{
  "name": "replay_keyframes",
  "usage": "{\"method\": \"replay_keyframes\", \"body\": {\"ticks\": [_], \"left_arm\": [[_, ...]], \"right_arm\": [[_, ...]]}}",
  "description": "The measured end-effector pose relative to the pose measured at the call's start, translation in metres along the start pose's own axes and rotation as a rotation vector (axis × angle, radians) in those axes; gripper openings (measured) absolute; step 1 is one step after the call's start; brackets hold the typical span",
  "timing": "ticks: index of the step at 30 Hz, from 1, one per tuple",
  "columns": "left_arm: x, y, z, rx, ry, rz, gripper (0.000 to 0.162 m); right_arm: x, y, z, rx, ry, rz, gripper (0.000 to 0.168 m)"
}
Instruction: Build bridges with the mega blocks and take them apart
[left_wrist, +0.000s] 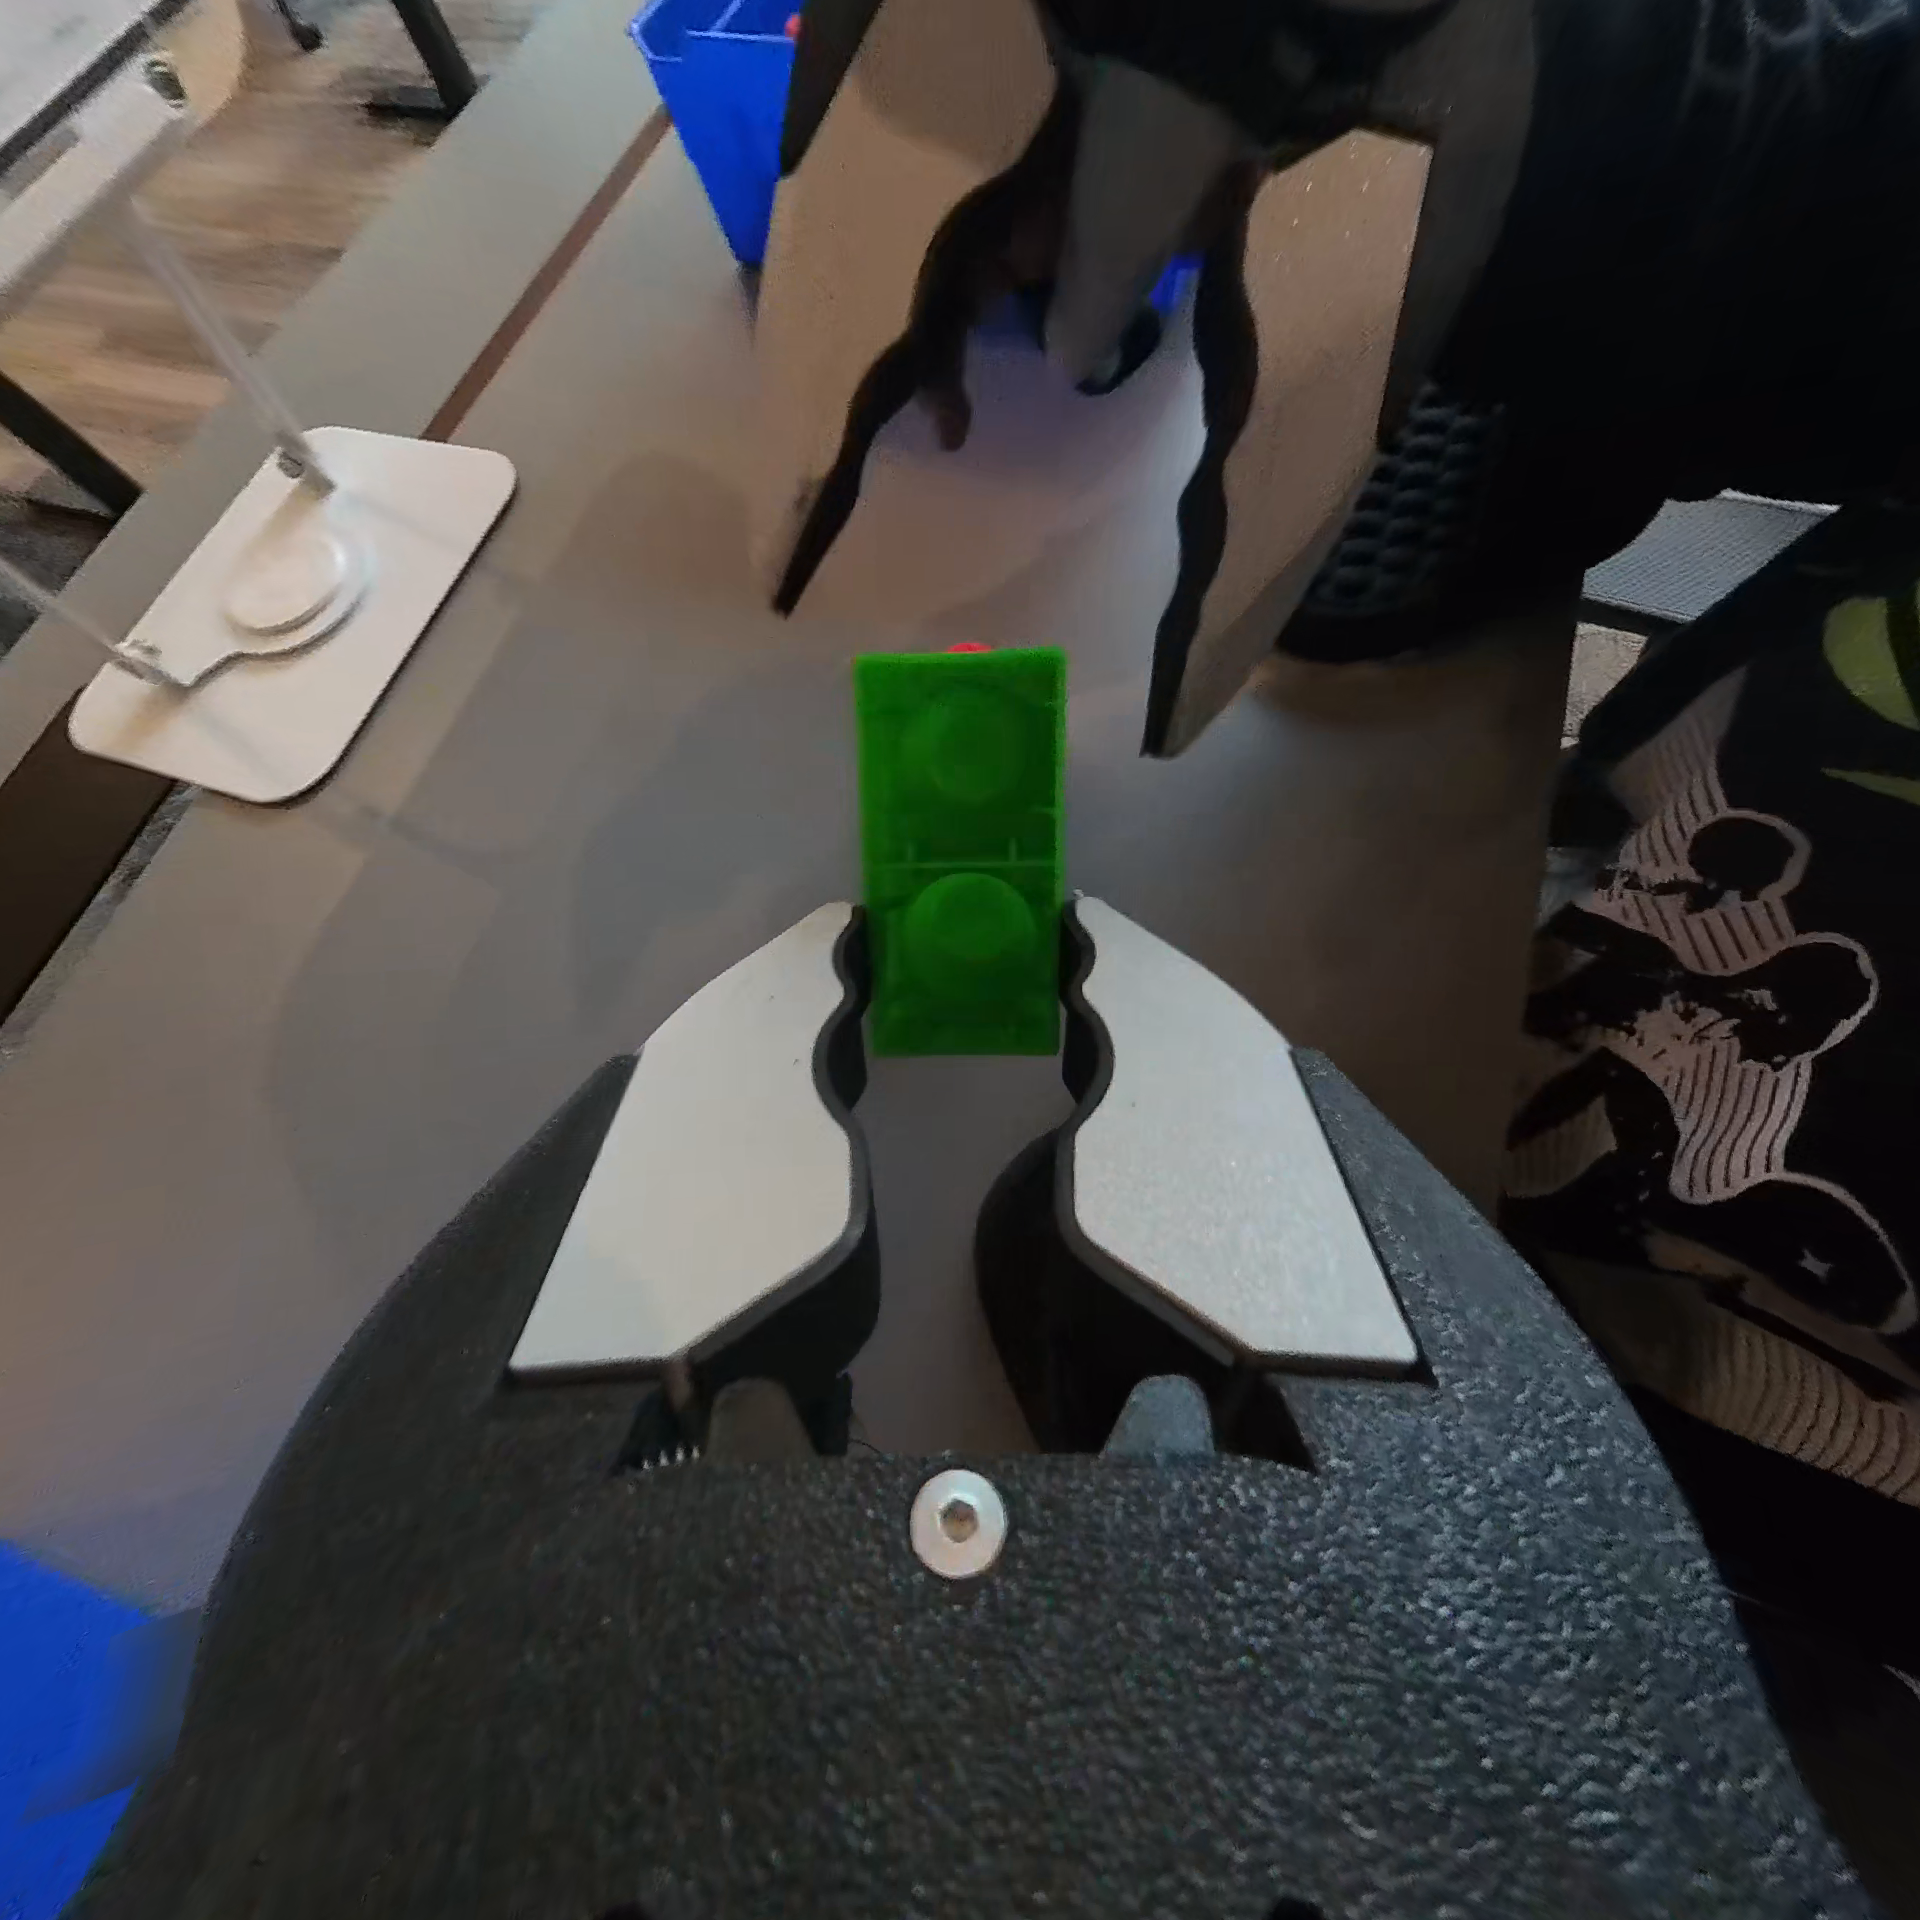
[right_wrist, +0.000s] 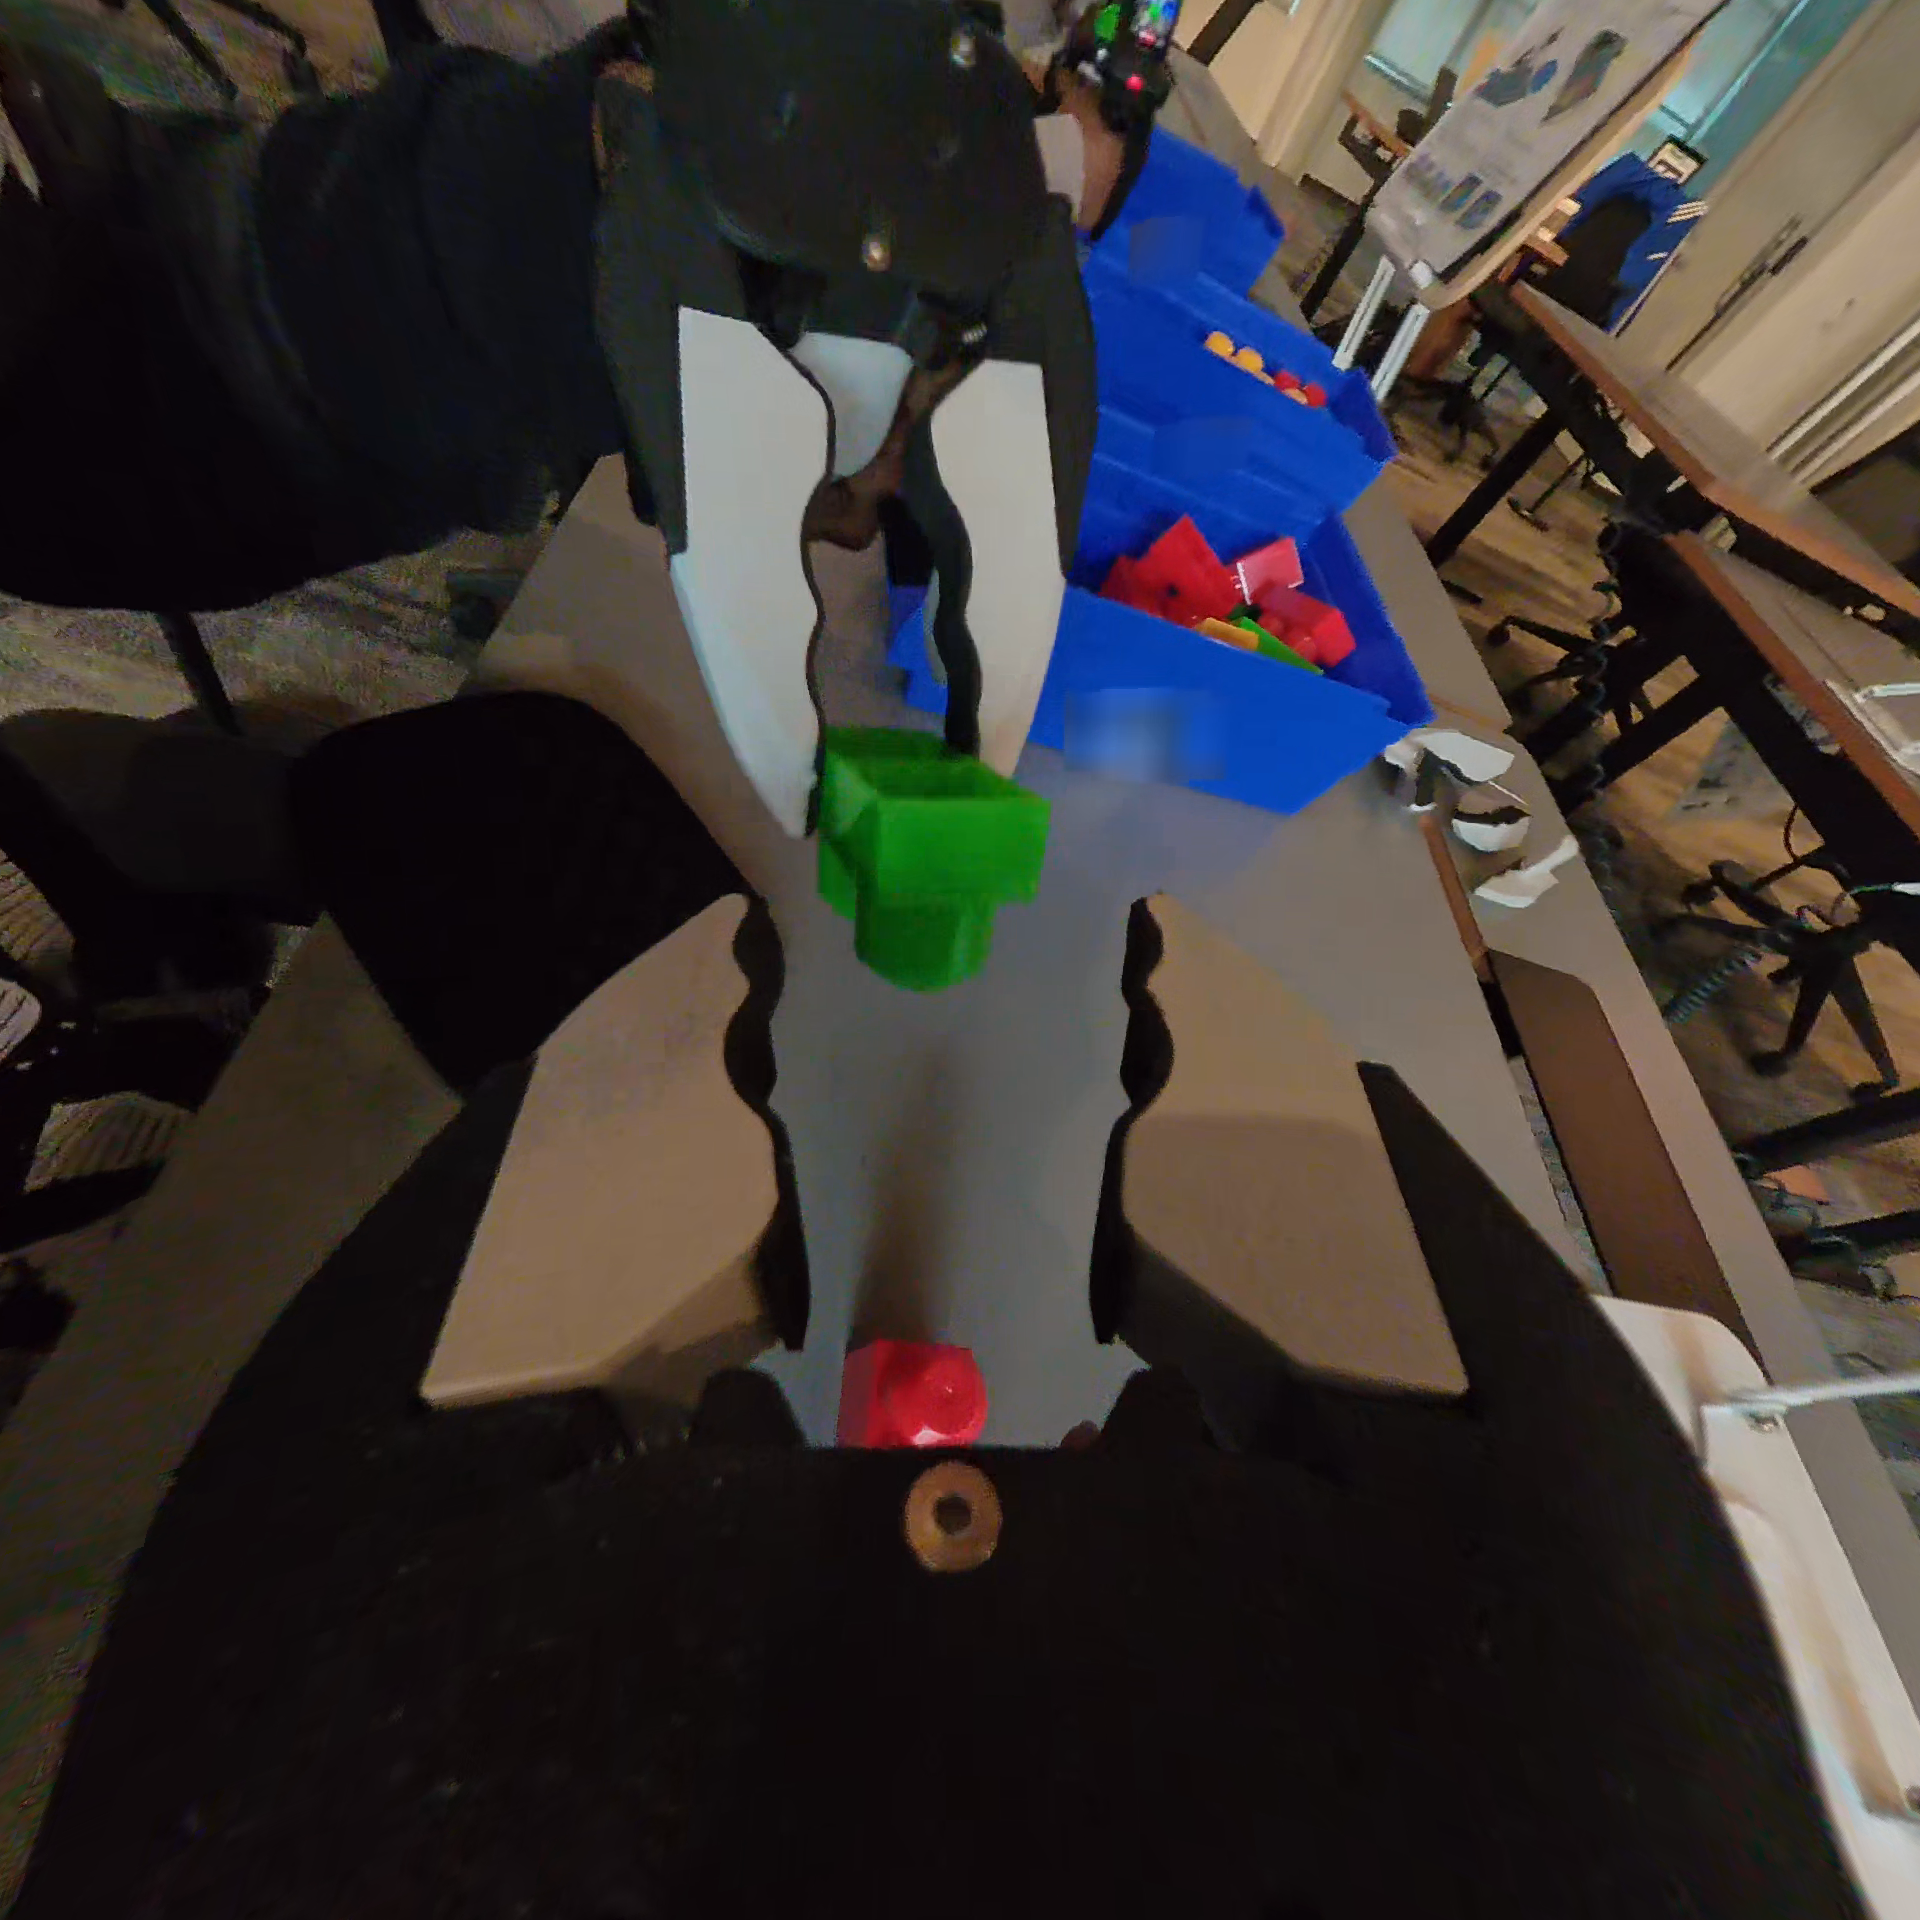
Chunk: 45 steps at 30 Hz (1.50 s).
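The left tongs (left_wrist: 961, 914) clench a bright green two-stud plastic block (left_wrist: 961, 847) — hollow underside facing the camera — held above the grey surface (left_wrist: 416, 987). The right tongs (right_wrist: 951, 925) hang released, empty, over a small red plastic block (right_wrist: 914, 1394) resting on that surface — blue plastic bins (right_wrist: 1226, 717) of blocks stand nearby.

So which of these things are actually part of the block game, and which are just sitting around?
Part of the job:
- green block, held by the left gripper
- red block
- right gripper, open
- blue bin of spare blocks

Just lying about:
- white stand base
- white broken pieces
- grey table
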<state>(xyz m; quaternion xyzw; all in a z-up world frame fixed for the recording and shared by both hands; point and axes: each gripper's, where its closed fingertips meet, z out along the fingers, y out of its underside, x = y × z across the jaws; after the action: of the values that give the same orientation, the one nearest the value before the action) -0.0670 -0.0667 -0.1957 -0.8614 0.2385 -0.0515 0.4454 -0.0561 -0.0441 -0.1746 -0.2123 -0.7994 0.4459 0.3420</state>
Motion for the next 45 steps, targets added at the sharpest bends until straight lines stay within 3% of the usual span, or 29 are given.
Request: {"method": "replay_keyframes", "body": {"ticks": [4,8,11,17,22,30,37,41,45], "left_arm": [[0.009,-0.002,0.01,-0.008,0.045,0.019,0.035],[0.014,-0.002,0.016,-0.013,0.071,0.034,0.035],[0.017,-0.002,0.017,-0.004,0.088,0.065,0.036],[-0.004,-0.027,0.008,0.258,-0.172,0.225,0.062],[-0.011,-0.037,0.001,0.443,-0.389,0.364,0.056],[-0.005,-0.034,0.011,0.464,-0.383,0.42,0.044],[0.001,-0.035,0.006,0.505,-0.285,0.318,0.043],[0.009,-0.04,0.0,0.588,-0.076,0.062,0.043],[0.017,-0.041,0.0,0.607,0.076,-0.097,0.044]], "right_arm": [[-0.01,0.0,0.004,0.016,-0.05,-0.027,0.061],[-0.014,0.005,0.005,0.013,-0.06,-0.046,0.04],[-0.017,0.005,0.003,0.025,-0.084,0.007,0.038],[0.013,0.004,-0.012,0.164,-0.067,0.48,0.038],[0.023,0.006,-0.019,0.321,-0.216,0.873,0.038],[0.015,0.008,-0.014,0.358,-0.322,1.021,0.038],[0.01,0.002,-0.018,0.388,-0.339,0.93,0.045],[0.007,-0.013,-0.027,0.443,-0.219,0.564,0.085],[0.002,-0.011,-0.024,0.313,-0.012,0.098,0.08]]}}
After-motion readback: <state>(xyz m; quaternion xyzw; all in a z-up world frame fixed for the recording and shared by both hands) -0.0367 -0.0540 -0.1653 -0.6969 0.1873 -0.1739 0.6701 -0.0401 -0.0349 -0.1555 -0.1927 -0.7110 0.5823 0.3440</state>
